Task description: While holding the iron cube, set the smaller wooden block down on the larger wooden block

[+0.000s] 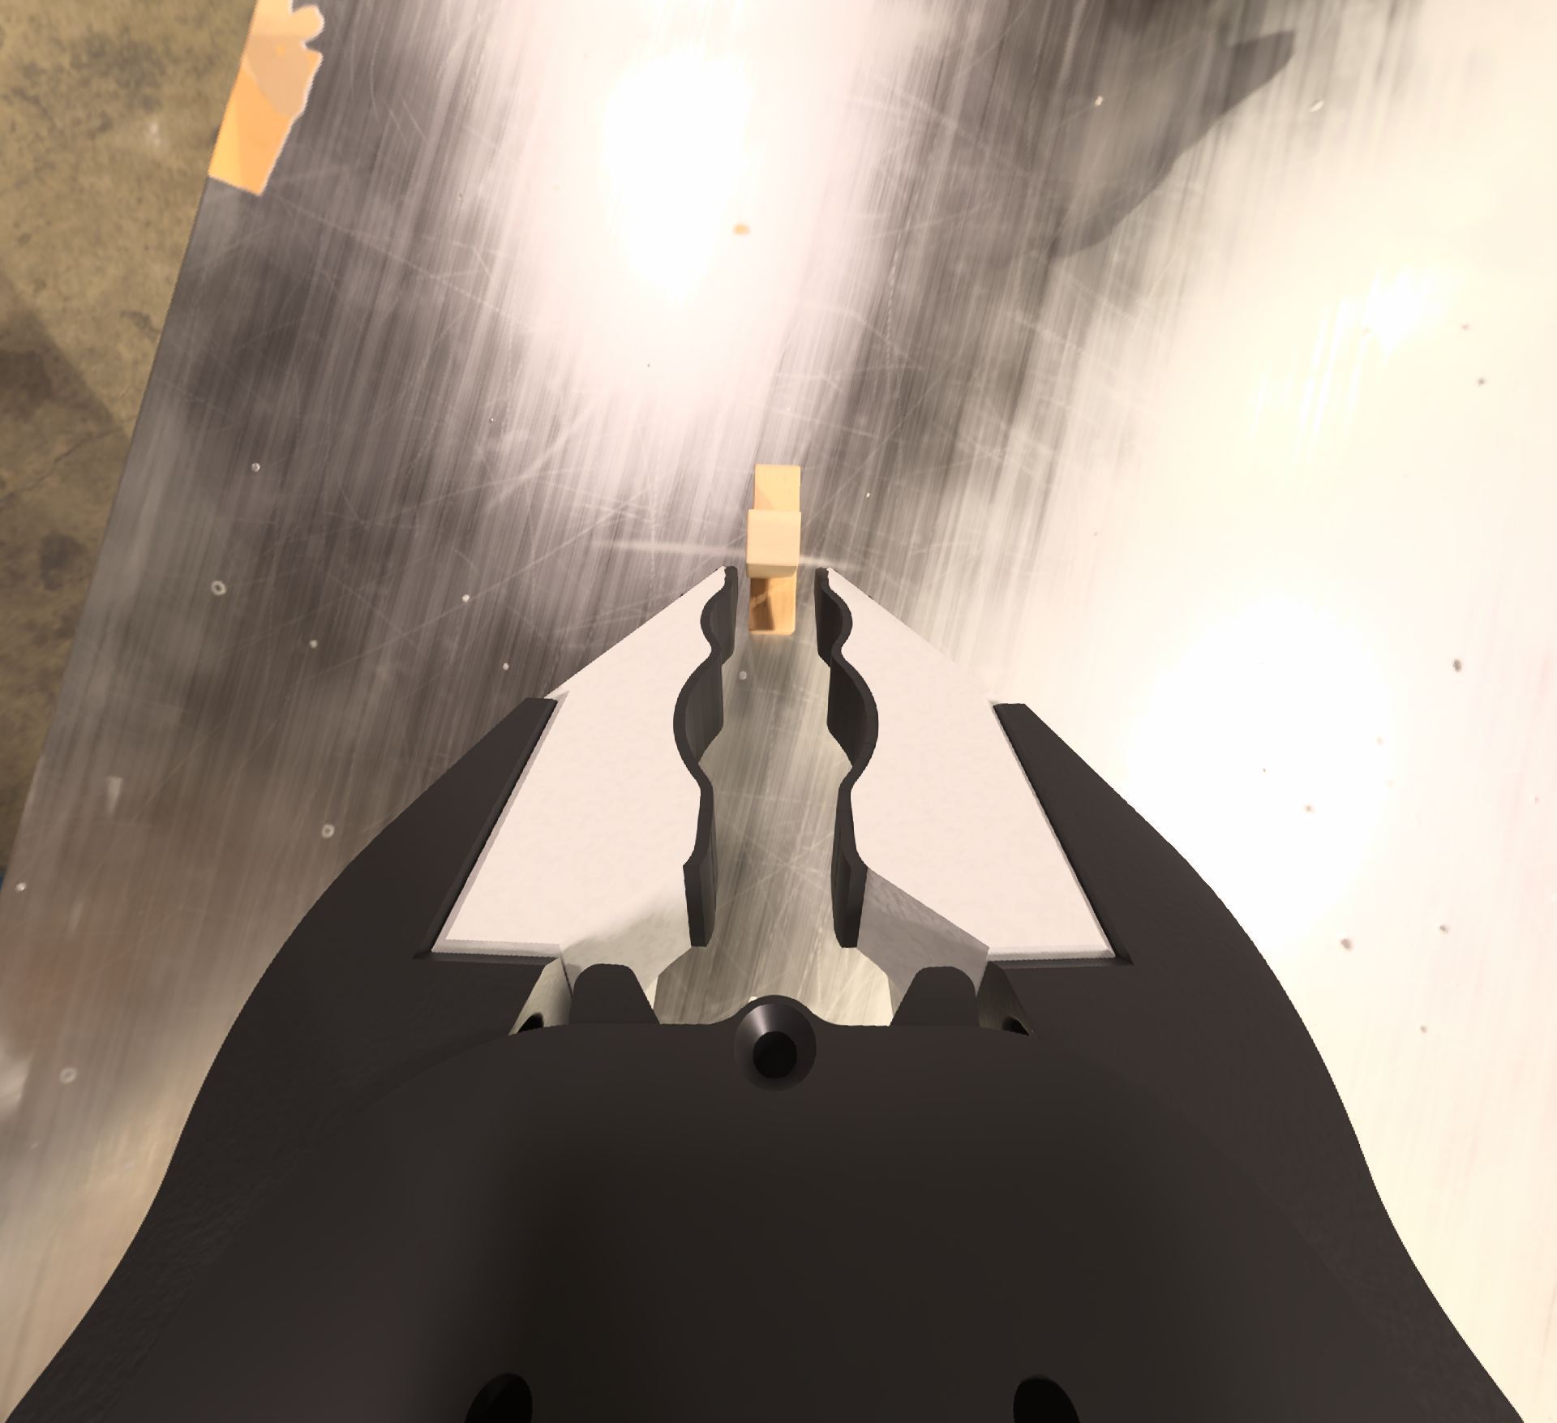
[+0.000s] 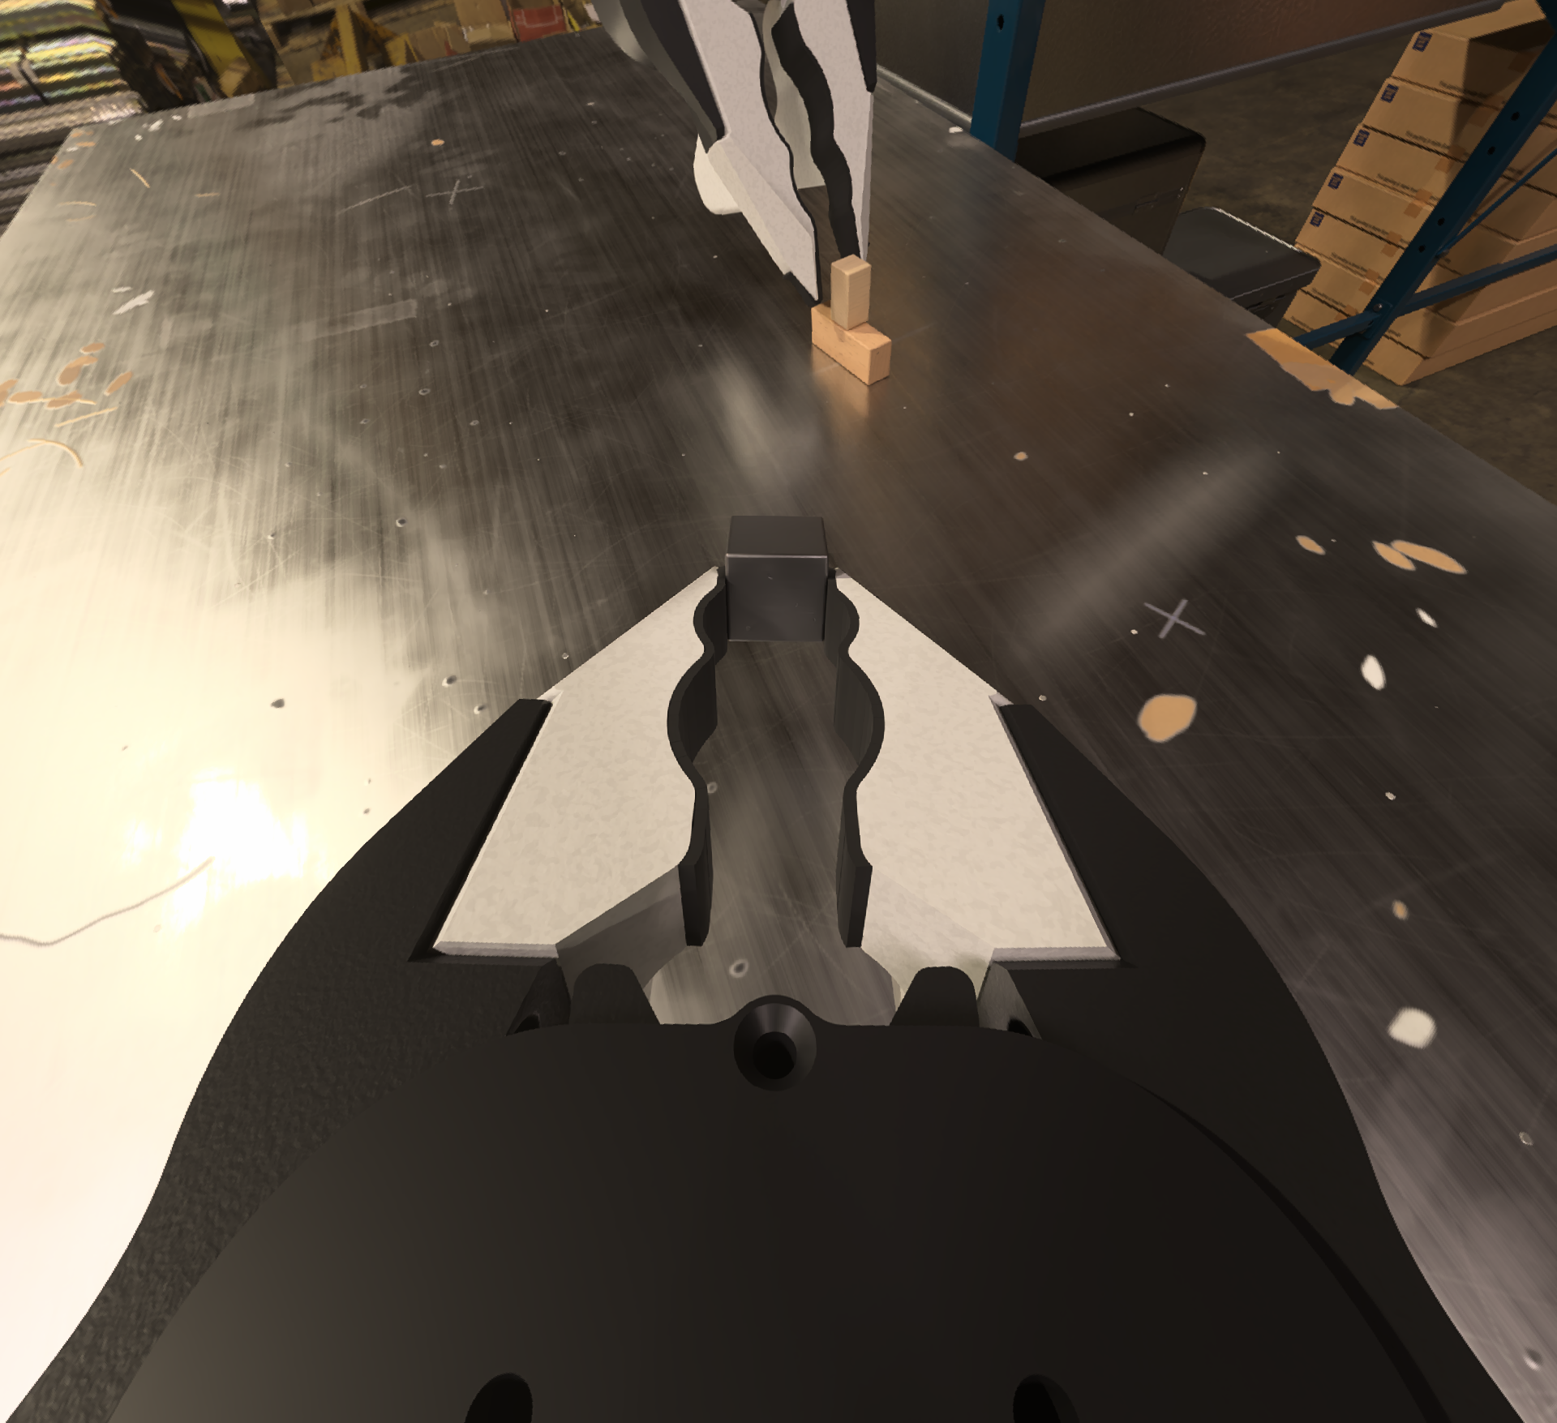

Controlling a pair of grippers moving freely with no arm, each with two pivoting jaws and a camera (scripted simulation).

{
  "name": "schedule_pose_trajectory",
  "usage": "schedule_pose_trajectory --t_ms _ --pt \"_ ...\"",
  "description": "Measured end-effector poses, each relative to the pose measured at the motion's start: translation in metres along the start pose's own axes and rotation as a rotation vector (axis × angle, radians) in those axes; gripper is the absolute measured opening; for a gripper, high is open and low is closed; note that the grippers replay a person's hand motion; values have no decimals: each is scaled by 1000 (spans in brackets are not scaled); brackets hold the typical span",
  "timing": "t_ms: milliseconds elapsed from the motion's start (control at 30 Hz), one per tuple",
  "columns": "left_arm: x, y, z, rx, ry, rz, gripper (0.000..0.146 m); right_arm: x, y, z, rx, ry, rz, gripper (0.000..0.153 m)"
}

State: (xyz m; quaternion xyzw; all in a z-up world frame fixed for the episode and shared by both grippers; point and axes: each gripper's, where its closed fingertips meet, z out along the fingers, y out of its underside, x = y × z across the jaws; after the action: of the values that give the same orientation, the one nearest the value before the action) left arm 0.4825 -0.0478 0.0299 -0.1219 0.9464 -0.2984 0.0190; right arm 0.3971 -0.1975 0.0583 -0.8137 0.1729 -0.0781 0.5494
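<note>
The smaller wooden block [image 2: 849, 296] stands upright on the larger wooden block [image 2: 861, 356], which lies flat on the metal table [image 2: 421, 372]. My left gripper [image 2: 832, 273] reaches down over them, its jaws slightly apart on either side of the small block's top. In the left wrist view the small block [image 1: 772, 540] sits just past the left gripper [image 1: 775, 574], with a narrow gap to each fingertip and the larger block [image 1: 771, 614] under it. My right gripper [image 2: 775, 582] is shut on the dark iron cube [image 2: 775, 597], nearer the camera than the stack.
The table's left edge [image 1: 168, 338] drops to a brown floor in the left wrist view. A blue rack post [image 2: 1003, 9] and stacked cardboard boxes [image 2: 1432, 203] stand beyond the table's right side. Orange paint spots [image 2: 1167, 715] mark the surface.
</note>
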Motion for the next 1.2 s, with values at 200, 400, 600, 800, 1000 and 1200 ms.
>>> schedule_pose_trajectory --t_ms 200,400,600,800,1000,1200 --pt "-6 5 0 -90 -27 69 6 -3 2 2 -15 -3 -14 22" --pt "-9 2 -2 -115 -8 103 11 -3 2 2 -18 -13 -1 22" --pt "-7 -2 -2 -105 17 111 21 -2 2 2 -19 -14 3 22" --pt "-7 -3 2 -136 7 144 11 -2 2 2 -16 -7 -4 22" --pt "-6 -1 0 -156 13 142 10 -5 2 3 -22 -13 -12 22" --pt "-4 5 -3 -178 44 110 10 -5 2 3 -22 -19 -7 22"
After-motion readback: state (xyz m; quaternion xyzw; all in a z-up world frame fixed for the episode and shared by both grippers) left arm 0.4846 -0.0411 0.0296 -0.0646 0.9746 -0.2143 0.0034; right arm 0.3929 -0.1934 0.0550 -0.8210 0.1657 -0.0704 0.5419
